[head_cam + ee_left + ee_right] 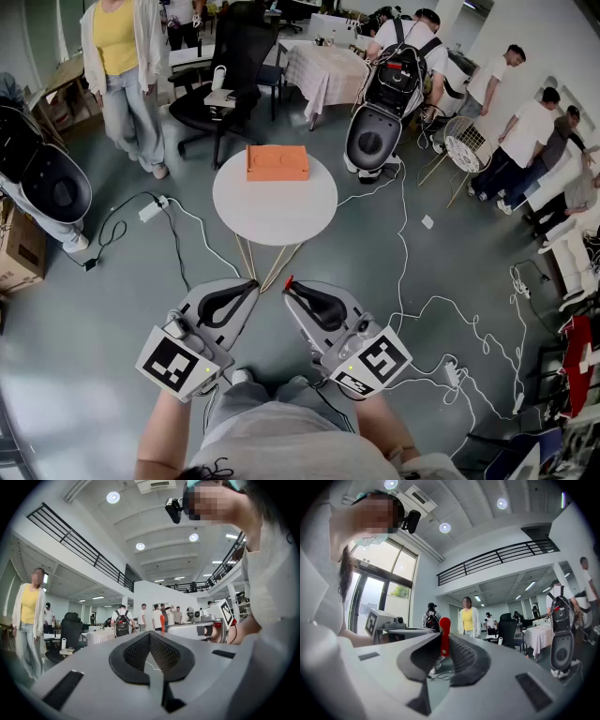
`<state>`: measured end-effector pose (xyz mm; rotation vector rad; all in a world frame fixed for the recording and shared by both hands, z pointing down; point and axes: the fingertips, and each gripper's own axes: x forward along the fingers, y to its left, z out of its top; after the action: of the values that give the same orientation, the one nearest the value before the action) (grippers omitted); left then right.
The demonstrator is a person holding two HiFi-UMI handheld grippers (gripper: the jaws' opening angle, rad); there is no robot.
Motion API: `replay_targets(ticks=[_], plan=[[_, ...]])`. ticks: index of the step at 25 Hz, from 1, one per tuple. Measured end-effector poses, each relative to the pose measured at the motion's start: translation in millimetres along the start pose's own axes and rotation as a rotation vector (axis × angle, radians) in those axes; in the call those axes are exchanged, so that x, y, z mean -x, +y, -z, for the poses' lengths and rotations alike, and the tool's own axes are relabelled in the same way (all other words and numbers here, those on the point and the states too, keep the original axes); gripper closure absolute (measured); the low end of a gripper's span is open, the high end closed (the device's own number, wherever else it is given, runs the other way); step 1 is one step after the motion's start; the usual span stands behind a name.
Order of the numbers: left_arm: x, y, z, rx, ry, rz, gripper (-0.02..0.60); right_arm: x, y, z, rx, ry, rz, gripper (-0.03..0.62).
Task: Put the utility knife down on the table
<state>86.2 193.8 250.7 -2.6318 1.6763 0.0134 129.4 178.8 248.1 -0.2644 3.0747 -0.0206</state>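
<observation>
**While the knife is off the bench: two hand-held grippers and a round bench**

Seen from the head view, the largest surface is the smooth grey floor (112, 309), crossed by loose white cables (412, 309). On it stands the bench (272, 214), a round white disc with a matte top, carried on slim pale wooden legs (267, 267) that splay outward. Toward the far edge of the bench lies an orange block (277, 162), rectangular and shallow, with a slightly raised rim.

Nearer the person, well apart from the bench and above the floor, are the two grippers, side by side with their tips pointing at the bench. Each has a wedge-shaped body of smooth grey plastic and a cube with black-and-white square markers at the rear.

The left gripper (255, 282) has its fingers (136, 651) clenched. Their black pads, with a fine mesh-like texture, meet at the tip and form a closed teardrop loop. Nothing is between them.

The right gripper (289, 284) has fingers (464, 658) of the same ribbed black material, clamped on the utility knife (444, 637). Only a narrow, flat strip of glossy red plastic with a rounded end shows, and it stands upright above the pads at the tip. In the head view the knife appears as a small red point at that tip. The knife touches neither the bench nor the orange block.
</observation>
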Motion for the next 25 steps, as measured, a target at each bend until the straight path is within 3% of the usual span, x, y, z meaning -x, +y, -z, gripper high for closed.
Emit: replay_targets(ticks=[15, 25], plan=[[4, -2, -4, 0.001, -0.016, 0.004, 0.572, 0, 7, -2, 0.005, -0.004, -0.003, 0.536], [18, 23, 1, -0.009, -0.016, 0.045, 0.572, -27, 17, -3, -0.005, -0.032, 0.032, 0.536]])
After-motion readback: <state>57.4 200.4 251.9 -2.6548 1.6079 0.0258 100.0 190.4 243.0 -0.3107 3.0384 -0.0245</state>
